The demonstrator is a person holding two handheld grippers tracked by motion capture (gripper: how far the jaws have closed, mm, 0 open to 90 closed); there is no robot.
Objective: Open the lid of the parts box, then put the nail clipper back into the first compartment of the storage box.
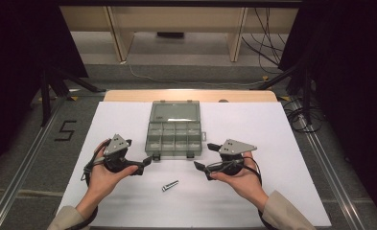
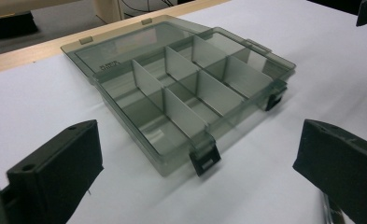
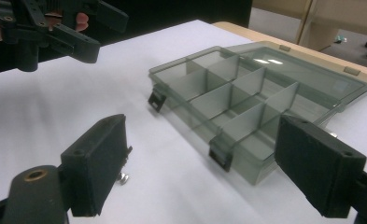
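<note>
Both hands sit at the bottom of the high view: left gripper (image 1: 147, 162) and right gripper (image 1: 206, 160), jaws wide, holding nothing. Between them, lower centre, lies a small silver bolt (image 1: 170, 185). Mid-frame, the smoky transparent plastic compartment box (image 1: 174, 130) stands open and looks empty; loading seems unstarted.

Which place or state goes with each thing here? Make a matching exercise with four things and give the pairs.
Things:
1. compartment box
2. bolt
3. left claw
4. white sheet

Places or states:
A. covers the tabletop
B. lid folded back, compartments showing
C. lies nearer the person than the box, between the hands
D. open, holding nothing

Pairs: 1-B, 2-C, 3-D, 4-A
</note>
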